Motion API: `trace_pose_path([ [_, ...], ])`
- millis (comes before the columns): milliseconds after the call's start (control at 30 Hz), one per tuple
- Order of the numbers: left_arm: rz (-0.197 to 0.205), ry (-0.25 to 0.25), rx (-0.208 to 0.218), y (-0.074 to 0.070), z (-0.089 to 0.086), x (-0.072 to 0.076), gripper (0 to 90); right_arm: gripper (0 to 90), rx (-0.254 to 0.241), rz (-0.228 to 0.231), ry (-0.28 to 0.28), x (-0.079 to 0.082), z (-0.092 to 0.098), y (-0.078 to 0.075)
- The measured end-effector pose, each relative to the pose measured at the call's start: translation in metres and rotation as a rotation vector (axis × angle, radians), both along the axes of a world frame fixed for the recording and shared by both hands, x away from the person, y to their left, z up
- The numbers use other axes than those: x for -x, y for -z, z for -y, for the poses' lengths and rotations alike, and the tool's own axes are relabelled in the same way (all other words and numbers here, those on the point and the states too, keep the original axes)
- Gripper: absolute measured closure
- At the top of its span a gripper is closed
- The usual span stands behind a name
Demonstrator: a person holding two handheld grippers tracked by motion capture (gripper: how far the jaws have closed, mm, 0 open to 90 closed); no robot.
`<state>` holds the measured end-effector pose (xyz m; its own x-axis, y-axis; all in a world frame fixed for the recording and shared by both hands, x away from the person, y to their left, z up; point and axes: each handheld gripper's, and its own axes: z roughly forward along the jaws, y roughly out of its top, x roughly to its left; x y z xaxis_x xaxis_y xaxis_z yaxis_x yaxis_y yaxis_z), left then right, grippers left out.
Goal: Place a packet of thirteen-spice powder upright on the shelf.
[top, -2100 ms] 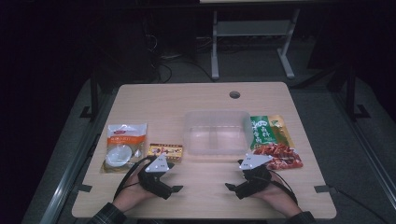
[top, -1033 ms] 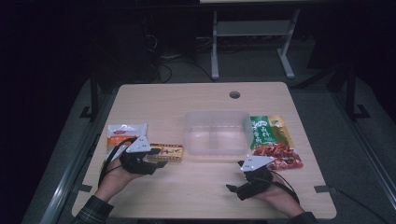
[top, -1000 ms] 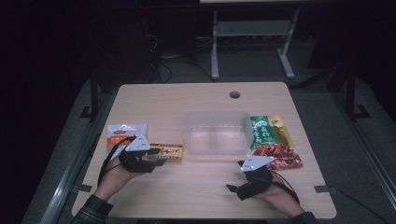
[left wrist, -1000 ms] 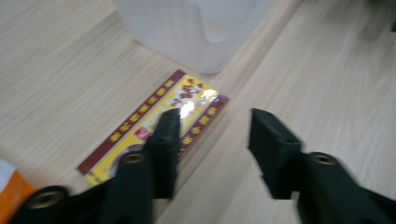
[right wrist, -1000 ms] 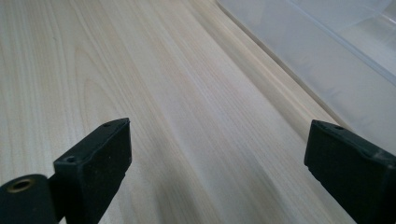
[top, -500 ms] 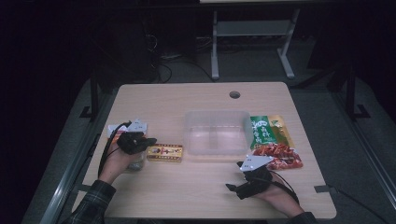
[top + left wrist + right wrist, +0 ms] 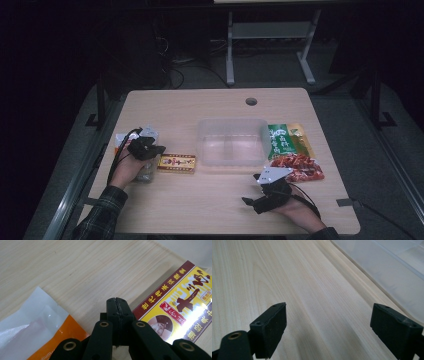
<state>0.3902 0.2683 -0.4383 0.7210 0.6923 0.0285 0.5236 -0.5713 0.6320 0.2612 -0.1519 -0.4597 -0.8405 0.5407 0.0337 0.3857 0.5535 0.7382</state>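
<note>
Nearest the camera in the high view: right gripper (image 7: 250,202) resting on the wooden table (image 7: 210,210) close to the front edge, jaws spread wide over bare wood with nothing between them, plaid sleeve cut off by the frame's bottom. In the right gripper view, a corner of the clear plastic container (image 7: 402,277) running off the upper right, its far wall out of frame. Further in, at the left: left gripper (image 7: 159,149) low over the table, jaws pressed flat together and pinching nothing, tips (image 7: 116,301) poised between two packets. Just right of them, the red-and-yellow box (image 7: 175,312), lying flat beside the container's left wall, its near end cut off at the frame's edge. To the left, the orange-and-white pouch (image 7: 32,330), largely hidden beneath the hand in the high view, print too small to read. Beyond the right gripper: red snack packet (image 7: 300,167) and green packet (image 7: 282,140), edges overlapping, lettering hard to make out. Farthest: round cable hole (image 7: 251,101) in the tabletop, room behind lost in darkness.
</note>
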Motion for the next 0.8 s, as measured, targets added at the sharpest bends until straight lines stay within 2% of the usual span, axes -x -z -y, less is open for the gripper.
trace_pose_path([
  [300,-0.039,0.041,-0.01,-0.001,-0.003,0.008,89.7,13.4,-0.004,0.006,0.001,0.0,0.002,-0.001],
  [567,-0.077,0.067,-0.012,0.0,-0.003,0.023,89.7,13.4,-0.004,0.004,0.0,0.001,0.002,-0.001],
  [667,-0.086,0.08,-0.03,-0.001,-0.003,0.028,89.8,13.4,-0.003,0.006,0.0,0.001,0.002,-0.001],
  [800,-0.112,0.082,-0.017,0.001,-0.002,0.037,89.8,13.4,-0.005,0.006,0.002,0.0,0.003,-0.001],
])
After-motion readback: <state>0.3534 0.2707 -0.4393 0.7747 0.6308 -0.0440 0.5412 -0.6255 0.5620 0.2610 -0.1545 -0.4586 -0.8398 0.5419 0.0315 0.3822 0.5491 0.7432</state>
